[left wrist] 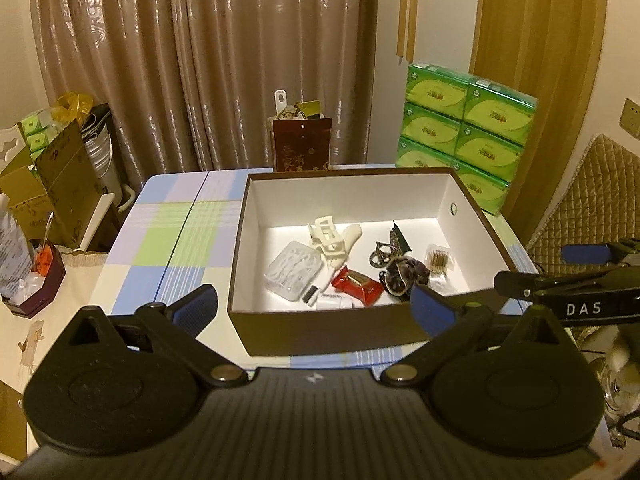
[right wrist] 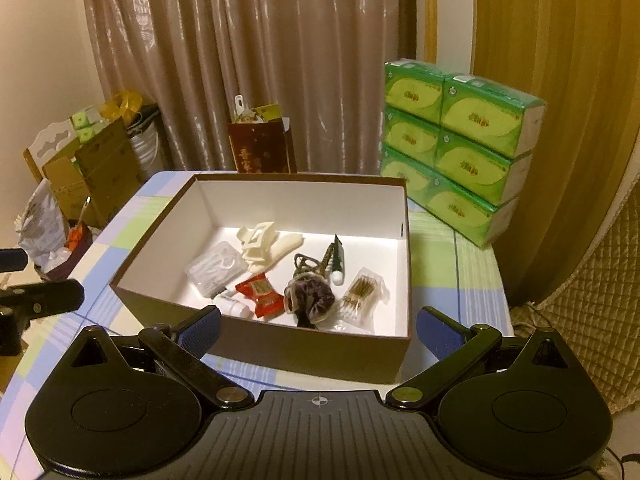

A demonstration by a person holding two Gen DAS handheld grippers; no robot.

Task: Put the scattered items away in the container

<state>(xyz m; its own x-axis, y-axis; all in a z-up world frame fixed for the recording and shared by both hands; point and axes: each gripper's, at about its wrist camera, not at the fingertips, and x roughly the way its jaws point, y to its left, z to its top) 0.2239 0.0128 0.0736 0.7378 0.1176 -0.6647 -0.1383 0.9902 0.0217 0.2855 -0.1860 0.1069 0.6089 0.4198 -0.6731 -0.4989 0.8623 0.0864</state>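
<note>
A brown box with a white inside [left wrist: 320,328] [right wrist: 280,352] stands on the checked tablecloth. In it lie a cream hair claw [left wrist: 330,236] [right wrist: 256,242], a clear plastic case [left wrist: 294,270] [right wrist: 216,268], a red sachet [left wrist: 358,284] [right wrist: 262,292], a dark scrunchie [left wrist: 400,274] [right wrist: 310,298], a packet of cotton swabs [left wrist: 440,260] [right wrist: 362,290] and a small green tube [right wrist: 339,258]. My left gripper [left wrist: 316,306] is open in front of the box's near wall, nothing between its fingers. My right gripper [right wrist: 318,330] is open too, at the near wall, empty.
Green tissue packs [left wrist: 464,132] [right wrist: 460,148] are stacked at the table's back right. A dark red gift bag [left wrist: 302,144] [right wrist: 262,148] stands behind the box. Cardboard boxes [left wrist: 52,184] and a small purple tray [left wrist: 34,280] crowd the left side. A quilted chair [left wrist: 592,200] is at the right.
</note>
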